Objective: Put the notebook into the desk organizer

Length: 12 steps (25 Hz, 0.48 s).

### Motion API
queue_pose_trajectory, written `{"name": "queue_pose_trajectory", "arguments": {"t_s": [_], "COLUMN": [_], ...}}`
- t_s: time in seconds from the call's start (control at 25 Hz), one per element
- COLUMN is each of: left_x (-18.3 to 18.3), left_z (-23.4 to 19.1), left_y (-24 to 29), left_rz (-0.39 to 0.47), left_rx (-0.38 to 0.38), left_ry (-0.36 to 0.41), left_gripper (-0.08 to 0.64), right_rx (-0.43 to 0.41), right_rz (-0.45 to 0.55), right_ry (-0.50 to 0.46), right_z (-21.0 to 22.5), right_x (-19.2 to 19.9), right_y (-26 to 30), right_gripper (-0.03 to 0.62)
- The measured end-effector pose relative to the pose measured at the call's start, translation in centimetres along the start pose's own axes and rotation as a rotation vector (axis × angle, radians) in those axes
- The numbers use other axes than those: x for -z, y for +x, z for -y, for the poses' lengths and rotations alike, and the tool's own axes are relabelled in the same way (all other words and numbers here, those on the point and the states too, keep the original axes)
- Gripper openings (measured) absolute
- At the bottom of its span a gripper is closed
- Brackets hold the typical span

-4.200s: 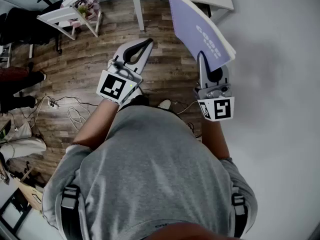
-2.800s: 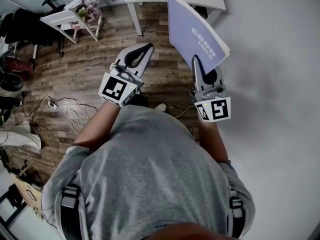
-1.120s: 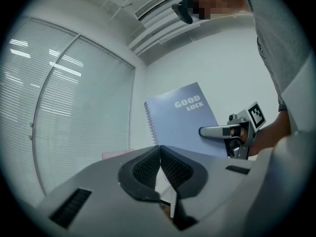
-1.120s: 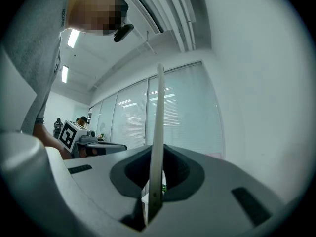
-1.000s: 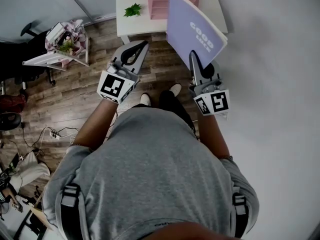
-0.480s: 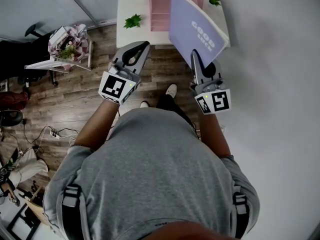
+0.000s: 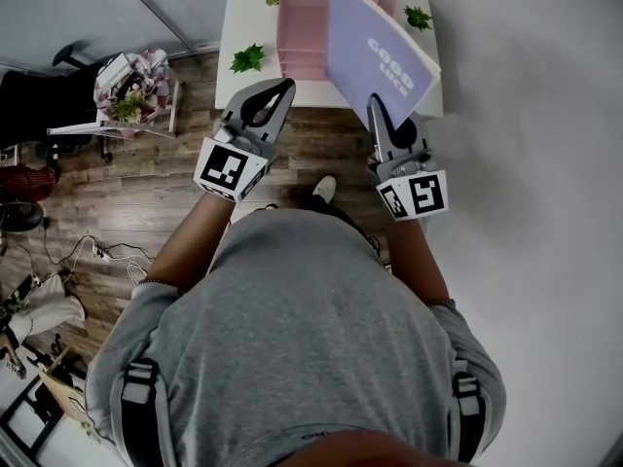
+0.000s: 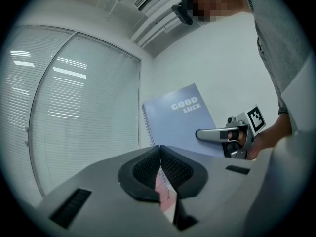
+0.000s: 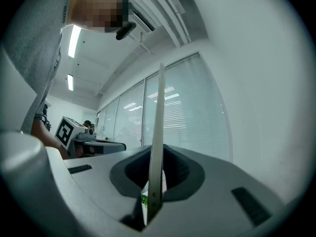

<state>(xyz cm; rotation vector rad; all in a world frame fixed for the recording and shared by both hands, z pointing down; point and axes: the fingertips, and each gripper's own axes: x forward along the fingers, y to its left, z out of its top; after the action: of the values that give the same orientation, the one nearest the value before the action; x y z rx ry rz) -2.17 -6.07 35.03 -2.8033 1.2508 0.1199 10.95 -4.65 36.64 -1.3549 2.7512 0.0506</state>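
- One notebook, lilac cover reading GOOD LUCK, is up in the air on edge and not yet in the desk organizer.
- Right gripper is clamped on its near lower edge. In the right gripper view the pages run straight up between the jaws, and the rest of the book stands ahead of and above the tips.
- Spiral binding is on the far side, away from the jaws.
- The organizer is pink and stands on the white desk ahead. In the head view the notebook overlaps it, but depth is unclear; my guess is it's short of the slots.
- Step in hand: carry and insert. Keep the clamp firm and the book vertical, line it up with an open slot, and lower it until it seats before letting go.
- Risk: the grip is low and near one end, so the book could pivot on contact.
- Left gripper has its jaws together on nothing. It sits beside the right one, apart from the notebook, and could steady the organizer.
- Small plant left of the organizer; keep clear.
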Motion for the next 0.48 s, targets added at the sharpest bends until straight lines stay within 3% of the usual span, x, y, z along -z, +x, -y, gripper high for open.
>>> {"name": "queue_pose_trajectory", "arguments": {"t_s": [0.24,0.48], "left_x": [0.5,0.3], "left_z": [0.0,0.2], "left_y": [3.2,5.7], "left_rz": [-0.044,-0.026], "left_rx": [-0.066,-0.122], "left_ry": [-0.001,0.008], "left_gripper": [0.02,0.021], "right_rx": [-0.05,-0.092], "right_rz": [0.008,0.015], "right_ry": [0.011,0.018], "right_z": [3.7,7.0], "right_x": [-0.2,-0.4], "right_y": [0.7,0.9], "right_gripper": [0.035,0.035]}}
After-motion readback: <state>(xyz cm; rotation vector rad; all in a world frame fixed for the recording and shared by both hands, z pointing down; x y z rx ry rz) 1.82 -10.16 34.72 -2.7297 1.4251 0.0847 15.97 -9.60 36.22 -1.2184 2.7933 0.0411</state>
